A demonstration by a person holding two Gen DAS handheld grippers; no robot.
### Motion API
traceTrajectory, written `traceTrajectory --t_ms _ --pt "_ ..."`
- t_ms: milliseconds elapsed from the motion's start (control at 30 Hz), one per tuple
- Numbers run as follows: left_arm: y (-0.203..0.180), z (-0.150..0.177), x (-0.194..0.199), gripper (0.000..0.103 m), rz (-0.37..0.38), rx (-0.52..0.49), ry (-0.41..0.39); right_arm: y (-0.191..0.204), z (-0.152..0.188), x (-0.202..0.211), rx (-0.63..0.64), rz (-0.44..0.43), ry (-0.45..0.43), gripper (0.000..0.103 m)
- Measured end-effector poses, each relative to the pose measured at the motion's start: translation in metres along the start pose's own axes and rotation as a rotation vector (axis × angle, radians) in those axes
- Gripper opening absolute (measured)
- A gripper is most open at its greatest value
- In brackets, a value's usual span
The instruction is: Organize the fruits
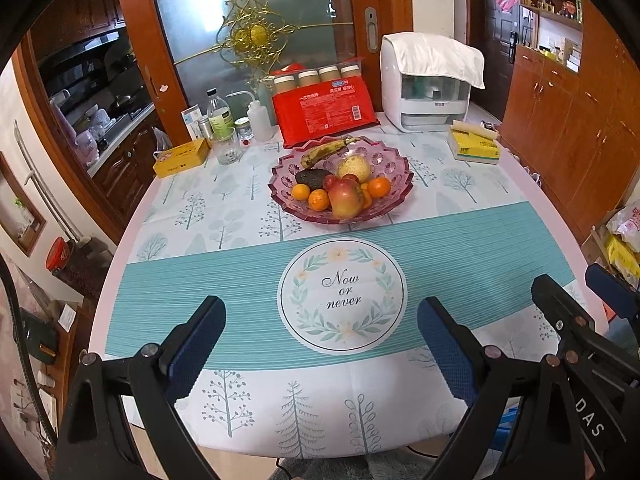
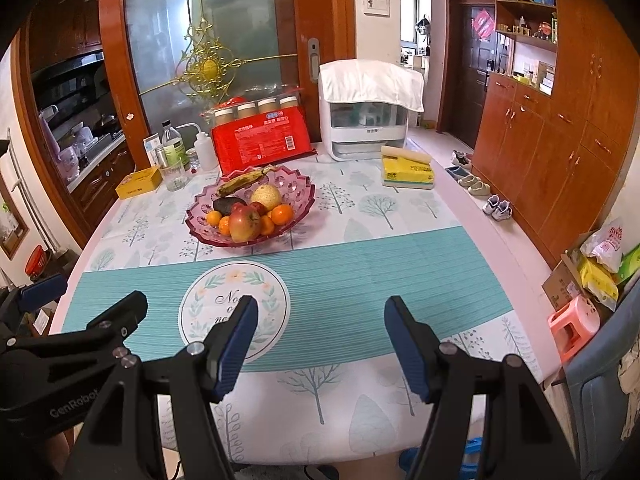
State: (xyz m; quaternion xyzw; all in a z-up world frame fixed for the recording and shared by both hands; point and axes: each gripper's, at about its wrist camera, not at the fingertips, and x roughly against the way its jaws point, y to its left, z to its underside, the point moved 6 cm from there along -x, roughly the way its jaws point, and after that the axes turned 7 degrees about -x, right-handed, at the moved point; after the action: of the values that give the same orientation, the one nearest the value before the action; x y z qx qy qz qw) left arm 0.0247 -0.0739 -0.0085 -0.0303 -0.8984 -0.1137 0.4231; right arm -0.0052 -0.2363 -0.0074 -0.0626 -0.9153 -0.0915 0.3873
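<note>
I am looking across the tabletop (image 1: 460, 236), where the pink glass fruit bowl (image 1: 280, 196) is sitting near the middle, holding a banana (image 1: 326, 149), pear (image 1: 354, 167), apple (image 1: 345, 199), avocado (image 1: 312, 178) and oranges (image 1: 379, 187). I am holding the left gripper (image 1: 320, 338) and right gripper (image 2: 320, 334) over the near edge, jaws spread and gripping nothing.

Wooden cabinets (image 2: 560, 128) — glass sliding door (image 1: 256, 28) — tiled floor (image 2: 448, 152)

We're in a home dining room: table (image 1: 460, 240), kitchen (image 1: 100, 92) beyond the door, shoes (image 2: 496, 206) by wooden cabinets (image 2: 560, 152).
</note>
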Motion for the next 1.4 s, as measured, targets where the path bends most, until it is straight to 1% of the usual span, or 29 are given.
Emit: traceTrajectory --t_ms 233,533,733,867,1167,1400 --pt "-0.001 0.000 -0.004 0.096 0.011 0.008 0.007 -0.001 0.000 -0.005 0.009 0.013 0.011 0.066" --pt "0.004 0.003 -0.003 0.096 0.026 0.037 -0.019 0.004 0.001 -0.008 0.041 0.029 0.025 0.066" --pt "0.006 0.005 -0.003 0.096 0.019 0.041 -0.006 0.007 0.002 -0.011 0.058 0.023 0.049 0.067" --pt "0.011 0.010 -0.006 0.096 0.029 0.055 0.006 0.013 0.001 -0.013 0.070 0.024 0.060 0.066" --pt "0.025 0.020 -0.012 0.096 0.033 0.091 0.039 0.029 -0.001 -0.007 0.109 0.023 0.043 0.066" --pt "0.032 0.024 -0.010 0.096 0.039 0.103 0.042 0.037 0.000 -0.005 0.120 0.023 0.040 0.066"
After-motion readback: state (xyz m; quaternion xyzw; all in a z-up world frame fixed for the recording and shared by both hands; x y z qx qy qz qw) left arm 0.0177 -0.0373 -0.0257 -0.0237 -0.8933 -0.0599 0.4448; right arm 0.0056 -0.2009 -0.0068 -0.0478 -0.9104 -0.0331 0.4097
